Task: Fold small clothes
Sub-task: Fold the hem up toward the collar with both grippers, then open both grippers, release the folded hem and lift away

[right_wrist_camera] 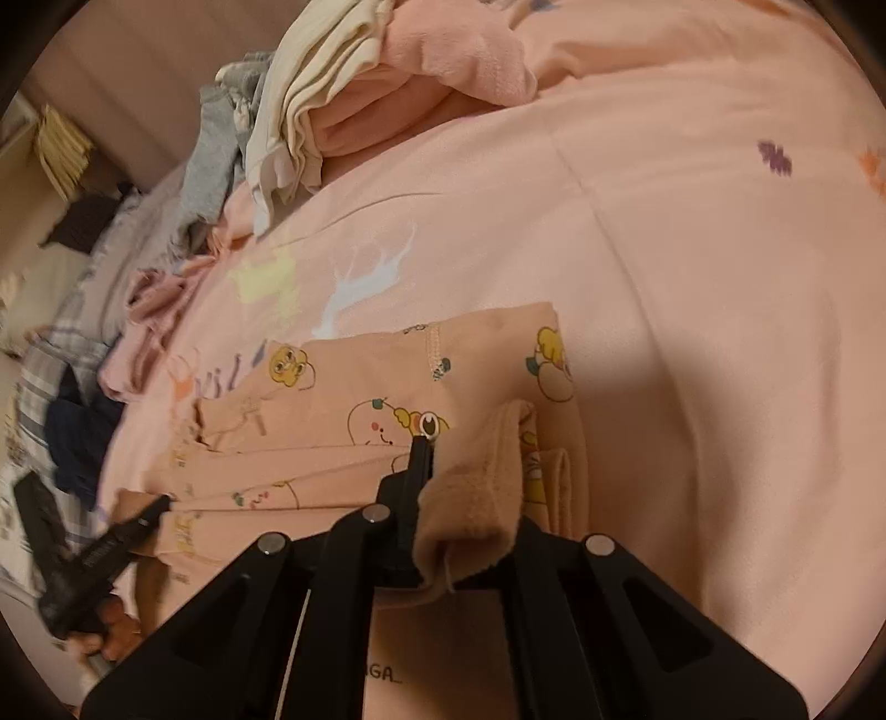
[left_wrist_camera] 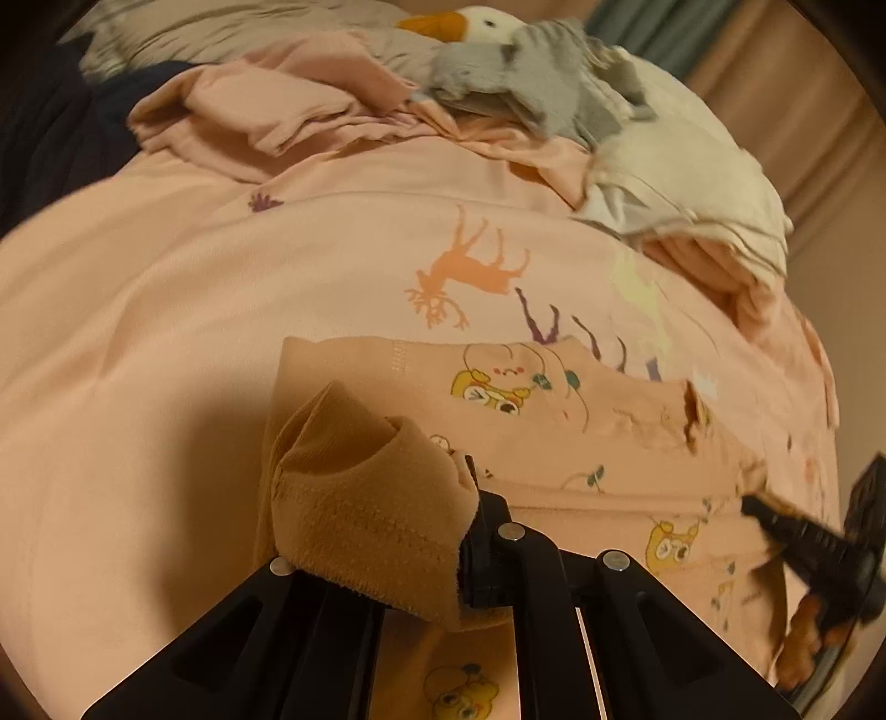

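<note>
Garment (left_wrist_camera: 598, 443) flat on bed (left_wrist_camera: 166, 332), near edge lifted. Your left claw (left_wrist_camera: 470, 498) pinching one corner, right claw (right_wrist_camera: 426, 459) pinching other. Carry both corners level toward far edge, keep hem taut, release together

We counted two tongs (left_wrist_camera: 470, 471), one printed garment (left_wrist_camera: 581, 421) held between them, one plush goose (left_wrist_camera: 487, 22), and one heap of clothes (left_wrist_camera: 554, 99) on the bed (left_wrist_camera: 166, 332).
</note>
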The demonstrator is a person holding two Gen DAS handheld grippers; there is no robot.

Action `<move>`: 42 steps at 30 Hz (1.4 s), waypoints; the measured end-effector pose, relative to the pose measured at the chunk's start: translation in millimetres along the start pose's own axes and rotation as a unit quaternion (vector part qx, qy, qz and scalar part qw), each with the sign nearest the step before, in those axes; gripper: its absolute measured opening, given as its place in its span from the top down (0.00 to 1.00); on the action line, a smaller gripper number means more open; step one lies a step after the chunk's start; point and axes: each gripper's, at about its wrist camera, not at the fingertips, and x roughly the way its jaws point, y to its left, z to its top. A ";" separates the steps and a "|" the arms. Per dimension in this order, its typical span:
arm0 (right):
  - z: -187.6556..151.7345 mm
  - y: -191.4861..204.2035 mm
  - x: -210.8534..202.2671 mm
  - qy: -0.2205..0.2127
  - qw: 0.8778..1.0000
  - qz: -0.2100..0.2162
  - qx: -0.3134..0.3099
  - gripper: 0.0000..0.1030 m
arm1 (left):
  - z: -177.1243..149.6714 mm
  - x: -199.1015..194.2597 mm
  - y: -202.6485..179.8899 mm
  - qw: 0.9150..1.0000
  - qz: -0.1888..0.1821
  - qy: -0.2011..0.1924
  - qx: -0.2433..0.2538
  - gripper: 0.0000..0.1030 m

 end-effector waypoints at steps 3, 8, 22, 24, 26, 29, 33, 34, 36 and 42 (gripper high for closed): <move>0.7 -1.6 -15.9 0.017 1.000 -0.002 -0.004 0.92 | 3.5 -21.2 5.6 1.000 0.006 0.014 -0.012 0.91; -2.2 0.6 -66.8 -0.035 0.997 -0.058 -0.030 0.84 | 12.5 -66.7 12.6 0.997 0.066 -0.033 0.008 0.91; -46.3 7.5 -112.5 -0.028 0.996 -0.051 -0.066 0.85 | -41.4 -92.9 -9.8 0.996 0.057 -0.013 0.071 0.91; -62.6 19.2 -91.9 0.000 0.996 -0.040 -0.086 0.86 | -56.3 -69.6 -20.6 0.995 0.038 0.029 0.090 0.91; -75.0 28.2 -73.9 0.027 0.995 -0.024 -0.096 0.86 | -66.4 -43.0 -30.4 0.991 0.057 0.060 0.109 0.91; -83.7 41.7 -40.9 0.057 0.991 -0.028 -0.114 0.87 | -62.3 -21.2 -37.4 0.989 0.080 0.053 0.110 0.91; -55.2 45.5 -11.4 0.042 0.993 -0.044 -0.104 0.92 | -30.1 -13.3 -45.8 0.991 0.062 0.055 0.106 0.91; -41.7 44.3 -8.4 0.035 0.995 -0.037 -0.091 0.92 | -23.8 -12.1 -46.7 0.991 0.062 0.051 0.107 0.91; -17.6 45.3 0.2 0.027 0.996 -0.039 -0.079 0.92 | -2.9 -3.9 -47.9 0.991 0.073 0.048 0.104 0.91; 47.1 49.8 29.1 -0.010 0.992 -0.114 -0.059 0.92 | 54.5 7.6 -22.9 0.995 0.098 -0.015 -0.005 0.91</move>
